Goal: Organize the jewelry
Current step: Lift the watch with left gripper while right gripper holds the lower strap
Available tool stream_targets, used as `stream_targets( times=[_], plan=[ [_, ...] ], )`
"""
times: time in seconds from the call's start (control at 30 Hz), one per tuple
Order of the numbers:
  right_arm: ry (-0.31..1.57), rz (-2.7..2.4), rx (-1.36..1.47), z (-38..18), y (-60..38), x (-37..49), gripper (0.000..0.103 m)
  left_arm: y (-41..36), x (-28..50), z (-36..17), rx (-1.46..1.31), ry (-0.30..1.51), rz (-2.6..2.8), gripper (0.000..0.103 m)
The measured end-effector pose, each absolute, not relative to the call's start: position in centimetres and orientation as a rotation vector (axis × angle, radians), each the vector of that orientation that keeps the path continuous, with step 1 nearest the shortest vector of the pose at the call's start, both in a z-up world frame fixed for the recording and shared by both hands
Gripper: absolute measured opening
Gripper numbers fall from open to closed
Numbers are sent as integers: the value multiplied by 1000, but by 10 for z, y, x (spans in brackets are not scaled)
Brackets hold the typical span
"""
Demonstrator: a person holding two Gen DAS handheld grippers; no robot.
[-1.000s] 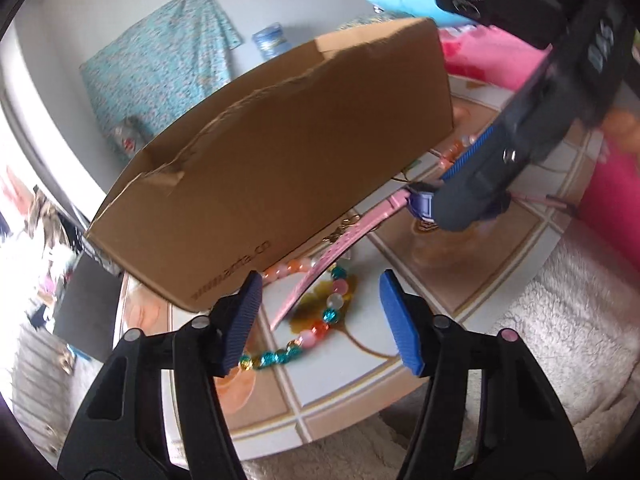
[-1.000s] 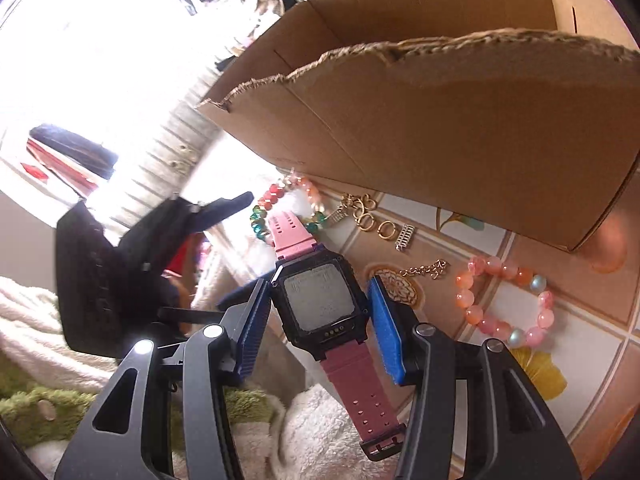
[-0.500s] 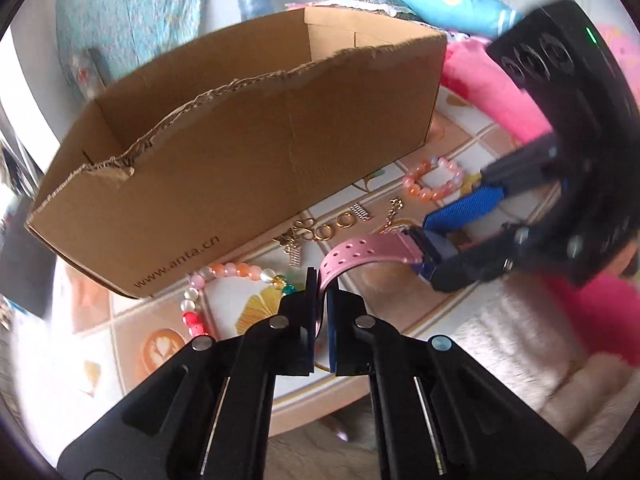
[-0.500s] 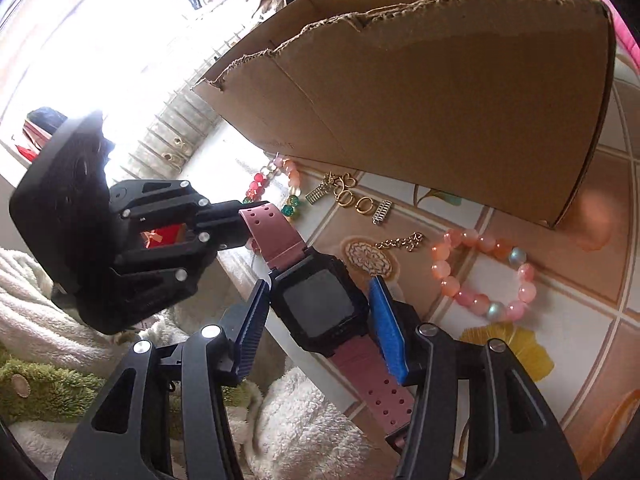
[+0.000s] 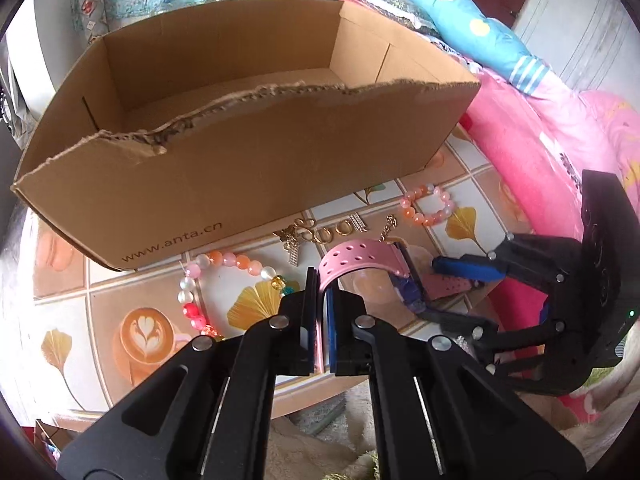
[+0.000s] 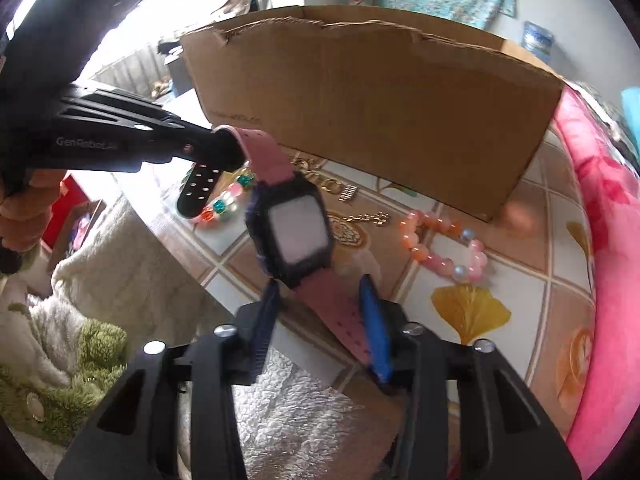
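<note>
A pink-strapped watch with a black face hangs above the table's front edge. My left gripper is shut on one end of its pink strap. My right gripper is open; the watch's other strap lies between its blue pads, and the watch body is beyond the fingertips. The right gripper also shows in the left wrist view, the left one in the right wrist view. An open cardboard box stands behind on the table.
On the tiled tabletop lie a pink-orange bead bracelet, a mixed bead bracelet, gold rings and chain pieces. Pink bedding lies at the right. White and green fluffy fabric lies below the table edge.
My left gripper closed on the strap end a second ago and still holds it. My right gripper has let go of the watch body and drawn back along the other strap.
</note>
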State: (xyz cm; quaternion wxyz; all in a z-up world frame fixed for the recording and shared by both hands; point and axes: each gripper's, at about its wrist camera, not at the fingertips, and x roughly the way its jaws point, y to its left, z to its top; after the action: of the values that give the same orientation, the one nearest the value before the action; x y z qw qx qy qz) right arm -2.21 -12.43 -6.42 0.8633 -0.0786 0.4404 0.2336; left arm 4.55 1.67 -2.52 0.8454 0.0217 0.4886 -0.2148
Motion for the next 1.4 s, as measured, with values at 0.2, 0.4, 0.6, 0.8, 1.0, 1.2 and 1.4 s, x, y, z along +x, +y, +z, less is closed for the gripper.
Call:
stream_targets(
  times=[0.2,0.4,0.6,0.8,1.0,1.2,1.4],
  plan=[
    [863,409,-145,-46,-137,-37,2,19,38,-14,27,974,-466,3],
    [797,350,-106,-4,-161,-47,2,39,23,18,-32,881,-485,3],
    [768,467,-15,21,-150,-49,10,44,16,40,-53,848,-496,3],
    [747,592,43,4,-112,-64,53,39,7,60,-45,825,-510,3],
    [639,471,-52,3,-82,-71,54,38,0,81,-71,818,-527,3],
    [547,406,-84,14,-72,-76,35,47,1,99,-152,805,-513,3],
    [497,361,-73,41,-94,-68,6,65,12,113,-180,755,-446,4]
  ],
)
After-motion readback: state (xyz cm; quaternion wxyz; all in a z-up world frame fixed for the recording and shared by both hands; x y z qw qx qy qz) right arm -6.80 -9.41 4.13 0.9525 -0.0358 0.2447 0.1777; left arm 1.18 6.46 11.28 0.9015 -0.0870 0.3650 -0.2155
